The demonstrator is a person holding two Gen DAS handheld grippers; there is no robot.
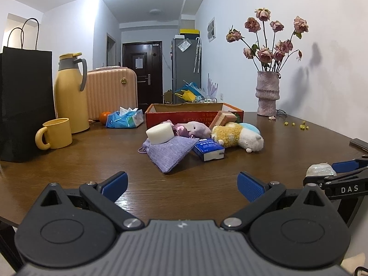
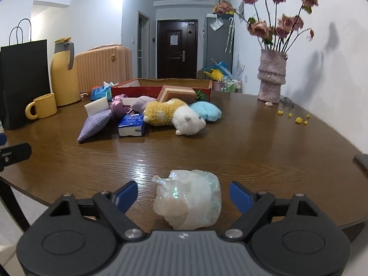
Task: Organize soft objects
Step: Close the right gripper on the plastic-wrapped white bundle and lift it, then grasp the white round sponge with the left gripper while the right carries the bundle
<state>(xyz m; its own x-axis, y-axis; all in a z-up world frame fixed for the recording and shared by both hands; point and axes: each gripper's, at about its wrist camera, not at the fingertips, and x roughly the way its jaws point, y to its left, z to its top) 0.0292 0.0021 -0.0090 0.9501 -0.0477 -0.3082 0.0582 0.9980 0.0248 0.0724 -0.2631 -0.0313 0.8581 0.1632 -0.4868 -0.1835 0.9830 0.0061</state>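
A crumpled clear plastic bag (image 2: 188, 201) lies on the wooden table (image 2: 253, 142) between the blue pads of my right gripper (image 2: 184, 194); gaps show on both sides, so the pads do not press it. The same bag (image 1: 320, 169) shows at the right of the left wrist view. My left gripper (image 1: 182, 185) stands open over bare wood. Ahead lies a heap: purple pouch (image 1: 171, 153), white sponge (image 1: 159, 133), blue tissue pack (image 1: 209, 149), yellow-and-white plush (image 1: 238, 136), purple satin cloth (image 2: 119, 107), light blue plush (image 2: 208, 110). Behind the heap stands a red cardboard box (image 1: 184, 115).
A black paper bag (image 1: 23, 105), yellow mug (image 1: 56, 133), yellow thermos (image 1: 70, 92), pink suitcase (image 1: 110, 92), an orange (image 1: 104, 116) and a blue wipes pack (image 1: 125, 118) line the left. A vase of dried roses (image 1: 268, 92) stands by the right wall.
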